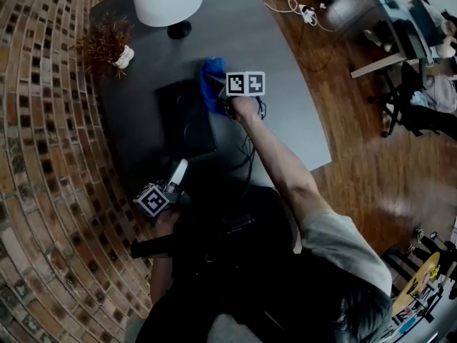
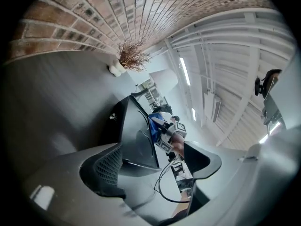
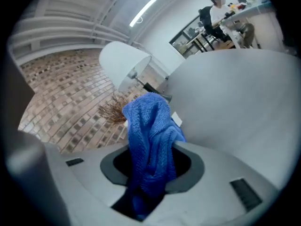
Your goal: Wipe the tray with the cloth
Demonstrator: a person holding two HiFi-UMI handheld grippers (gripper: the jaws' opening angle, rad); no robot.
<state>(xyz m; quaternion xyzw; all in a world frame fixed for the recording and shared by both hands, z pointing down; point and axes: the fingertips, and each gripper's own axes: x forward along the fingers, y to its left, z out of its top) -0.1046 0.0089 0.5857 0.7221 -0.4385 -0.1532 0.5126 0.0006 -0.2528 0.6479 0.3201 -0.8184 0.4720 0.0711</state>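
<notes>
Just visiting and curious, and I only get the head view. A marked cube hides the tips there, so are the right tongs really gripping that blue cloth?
Observer: Yes. The right gripper view shows the right tongs shut on the blue cloth, which bunches up out of the jaws.
Operator: And the other pair, lower down?
Observer: The left gripper view shows the left tongs wide open. The near edge of the tray sits in the gap, unclamped.
</notes>
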